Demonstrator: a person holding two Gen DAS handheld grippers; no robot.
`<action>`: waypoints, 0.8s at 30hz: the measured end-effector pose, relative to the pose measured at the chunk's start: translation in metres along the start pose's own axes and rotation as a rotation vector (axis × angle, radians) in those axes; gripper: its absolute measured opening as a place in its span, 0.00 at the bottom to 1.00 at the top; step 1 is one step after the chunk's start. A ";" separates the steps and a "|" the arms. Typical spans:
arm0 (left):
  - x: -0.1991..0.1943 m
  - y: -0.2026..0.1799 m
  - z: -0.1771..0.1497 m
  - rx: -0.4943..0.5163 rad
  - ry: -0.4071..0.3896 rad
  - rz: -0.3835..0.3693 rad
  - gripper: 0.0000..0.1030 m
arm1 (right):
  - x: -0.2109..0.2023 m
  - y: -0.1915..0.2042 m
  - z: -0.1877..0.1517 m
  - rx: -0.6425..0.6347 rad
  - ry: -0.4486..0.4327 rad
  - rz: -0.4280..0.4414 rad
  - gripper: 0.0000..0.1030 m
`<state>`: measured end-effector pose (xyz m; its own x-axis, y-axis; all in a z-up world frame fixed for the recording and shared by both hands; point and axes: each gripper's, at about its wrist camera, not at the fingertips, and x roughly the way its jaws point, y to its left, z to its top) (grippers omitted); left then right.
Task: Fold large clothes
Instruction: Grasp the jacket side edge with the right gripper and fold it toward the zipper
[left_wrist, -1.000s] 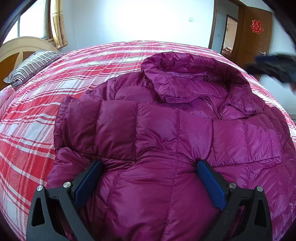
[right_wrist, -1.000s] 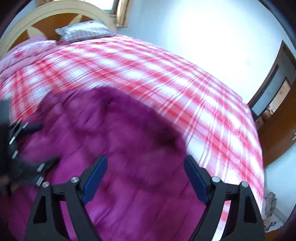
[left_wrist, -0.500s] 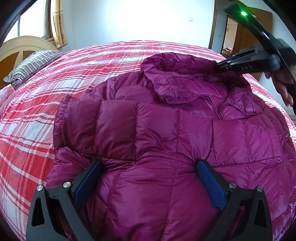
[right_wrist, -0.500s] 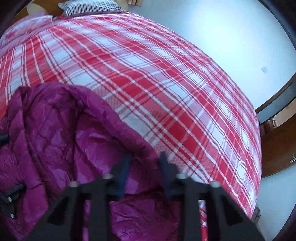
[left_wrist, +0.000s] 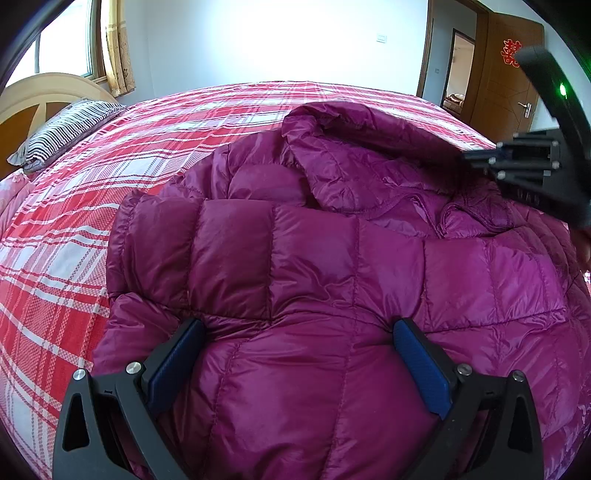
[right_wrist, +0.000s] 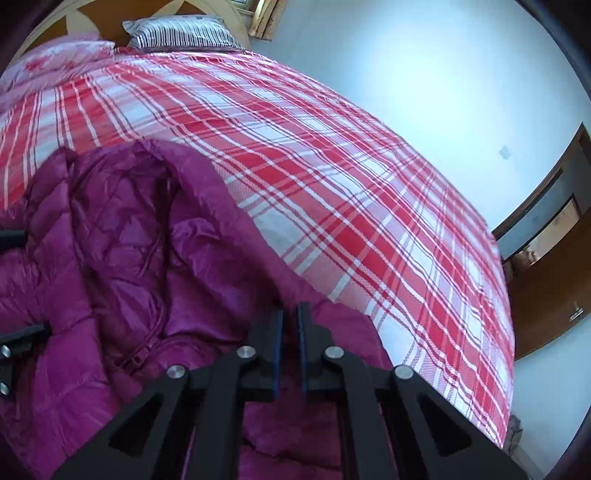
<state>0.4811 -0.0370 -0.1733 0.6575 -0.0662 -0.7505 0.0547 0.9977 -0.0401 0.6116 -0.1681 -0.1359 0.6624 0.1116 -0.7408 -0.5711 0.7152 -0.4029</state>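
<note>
Left gripper (left_wrist: 295, 362): jaws spread wide, pitched down, blue pads (left_wrist: 173, 365) standing well apart. Right gripper (right_wrist: 290, 325): jaws closed to a thin slit, pads nearly face to face, also pitched down; in the left wrist view its black body sits at the far right edge, with a bit of the hand just below it.

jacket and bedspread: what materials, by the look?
Jacket: likely thin nylon or polyester shell, glossy sheen, stitched puffy quilted panels suggesting down or synthetic fill; fill not visible. Bedspread: matte woven fabric, probably cotton or a blend, red and white plaid with visible weave texture.
</note>
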 end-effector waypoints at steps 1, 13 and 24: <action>0.000 0.000 0.000 0.000 0.000 0.000 0.99 | 0.003 0.004 -0.003 -0.010 0.000 -0.013 0.08; -0.073 0.015 0.073 -0.015 -0.196 -0.016 0.99 | 0.020 0.023 -0.037 0.019 -0.076 -0.104 0.08; 0.046 0.021 0.149 -0.066 0.030 0.146 0.99 | 0.023 0.033 -0.040 -0.013 -0.094 -0.131 0.08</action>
<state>0.6243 -0.0215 -0.1108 0.6318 0.0789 -0.7711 -0.0895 0.9956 0.0285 0.5889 -0.1695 -0.1875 0.7739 0.0822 -0.6280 -0.4823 0.7191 -0.5002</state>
